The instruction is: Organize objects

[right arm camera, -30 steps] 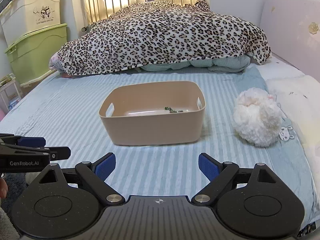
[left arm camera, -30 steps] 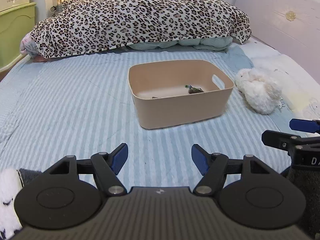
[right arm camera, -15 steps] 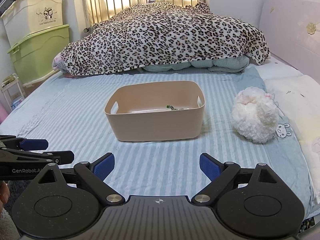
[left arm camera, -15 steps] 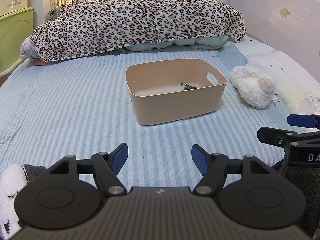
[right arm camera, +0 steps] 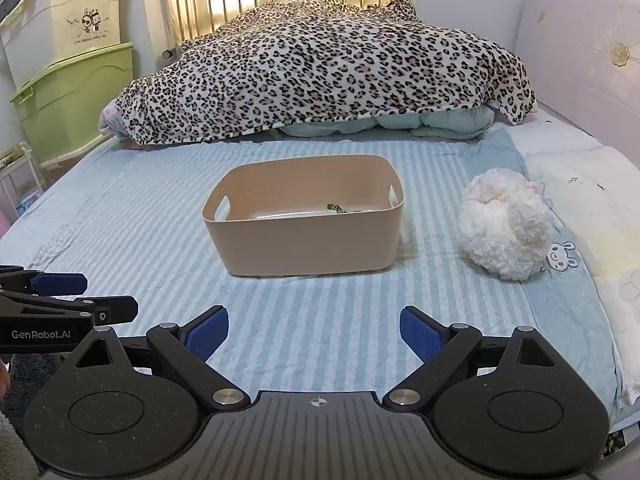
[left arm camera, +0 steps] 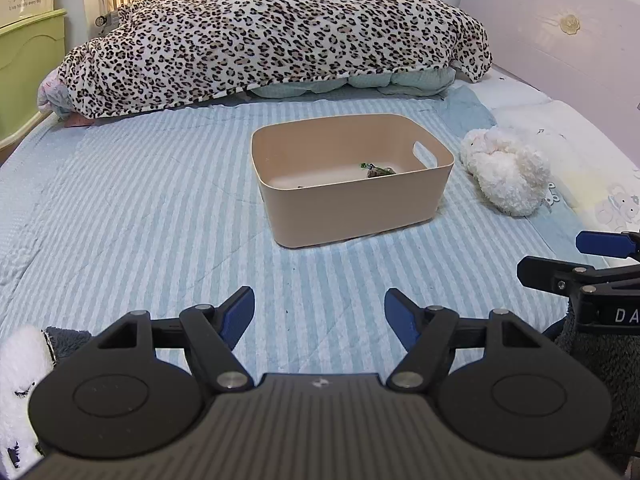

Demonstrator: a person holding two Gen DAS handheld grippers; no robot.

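Note:
A beige plastic bin (left arm camera: 356,208) (right arm camera: 304,240) stands on the blue striped bedsheet (left arm camera: 140,208), with a small green and dark item (left arm camera: 376,170) inside it. A white fluffy plush toy (left arm camera: 504,170) (right arm camera: 504,228) lies to the right of the bin. My left gripper (left arm camera: 319,312) is open and empty, well in front of the bin. My right gripper (right arm camera: 314,330) is open and empty too, in front of the bin. Each gripper shows at the edge of the other's view, the right one (left arm camera: 600,264) and the left one (right arm camera: 64,300).
A leopard-print blanket (right arm camera: 320,68) is heaped across the far end of the bed. A pale pink headboard (right arm camera: 580,56) runs along the right. Green and cream storage boxes (right arm camera: 72,80) stand at the left. A white and grey plush (left arm camera: 24,380) lies near my left gripper.
Both grippers have drawn back a little from the bin, which looks smaller and farther. Both stay open and empty.

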